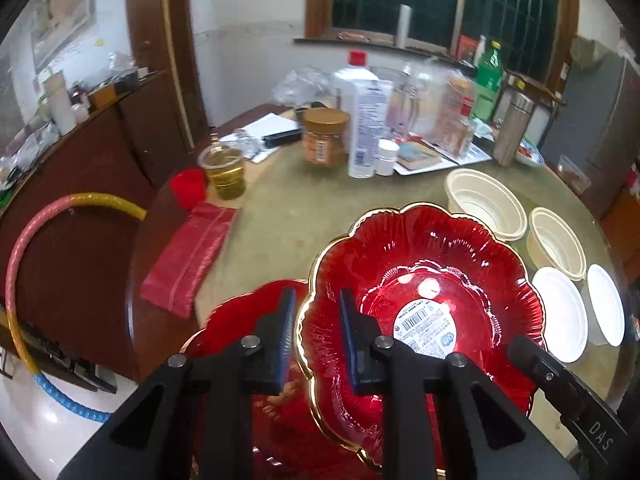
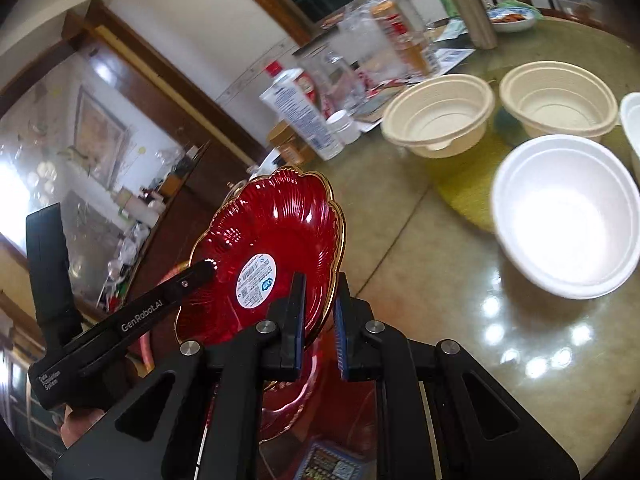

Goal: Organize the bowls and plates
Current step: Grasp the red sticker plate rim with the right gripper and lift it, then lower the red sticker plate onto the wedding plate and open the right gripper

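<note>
A red glass plate (image 1: 424,280) with a gold scalloped rim and a white barcode sticker is held tilted above the table. My left gripper (image 1: 316,336) straddles its left rim, and my right gripper (image 2: 320,312) is shut on its opposite rim (image 2: 280,232). A second red plate (image 1: 240,320) lies beneath it, also in the right wrist view (image 2: 296,400). Two beige bowls (image 2: 436,112) (image 2: 560,96) and two white bowls (image 2: 568,216) (image 2: 632,120) stand on the table to the right.
The round glass-topped table (image 1: 280,208) holds a cup of yellow liquid (image 1: 224,172), a jar (image 1: 324,136), bottles (image 1: 364,120), a steel flask (image 1: 512,128) and papers at the back. A red pouch (image 1: 188,256) lies left. A hoop (image 1: 48,280) leans on a cabinet.
</note>
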Demonstrator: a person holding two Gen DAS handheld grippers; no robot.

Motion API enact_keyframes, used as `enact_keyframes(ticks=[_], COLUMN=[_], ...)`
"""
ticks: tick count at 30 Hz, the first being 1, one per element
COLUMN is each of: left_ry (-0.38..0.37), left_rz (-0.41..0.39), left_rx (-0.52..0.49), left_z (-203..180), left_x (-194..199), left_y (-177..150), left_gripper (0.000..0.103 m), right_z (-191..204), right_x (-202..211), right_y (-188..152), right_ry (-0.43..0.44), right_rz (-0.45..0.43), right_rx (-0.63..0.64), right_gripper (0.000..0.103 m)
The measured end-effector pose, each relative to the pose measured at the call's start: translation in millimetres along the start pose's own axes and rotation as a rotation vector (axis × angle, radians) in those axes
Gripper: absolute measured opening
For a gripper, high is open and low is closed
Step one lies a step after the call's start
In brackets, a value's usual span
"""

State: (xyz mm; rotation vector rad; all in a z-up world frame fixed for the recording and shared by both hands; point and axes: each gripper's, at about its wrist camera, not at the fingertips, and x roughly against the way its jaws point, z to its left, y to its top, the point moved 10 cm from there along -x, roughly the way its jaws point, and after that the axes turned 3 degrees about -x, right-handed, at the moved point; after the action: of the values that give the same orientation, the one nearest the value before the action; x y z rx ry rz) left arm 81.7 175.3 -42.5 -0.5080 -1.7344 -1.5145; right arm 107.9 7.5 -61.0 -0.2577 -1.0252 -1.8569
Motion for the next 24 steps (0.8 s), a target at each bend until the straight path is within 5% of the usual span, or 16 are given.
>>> enact_keyframes(ticks=[9, 24], left_ry=[0.026, 0.070], left_rz=[0.020, 0.079], left_rx=[0.073, 0.078], left_z=[42, 59], left_x=[0, -27], left_y=[-32, -67], left_gripper=[0.020, 0.020], right_z=[32, 23], right_x=[-23, -60], right_y=[-26, -52], right_ry=[0.014, -0.057], right_rz=[0.069, 0.169], right_rx=[0.075, 0.119], right_gripper=[0.012, 0.012])
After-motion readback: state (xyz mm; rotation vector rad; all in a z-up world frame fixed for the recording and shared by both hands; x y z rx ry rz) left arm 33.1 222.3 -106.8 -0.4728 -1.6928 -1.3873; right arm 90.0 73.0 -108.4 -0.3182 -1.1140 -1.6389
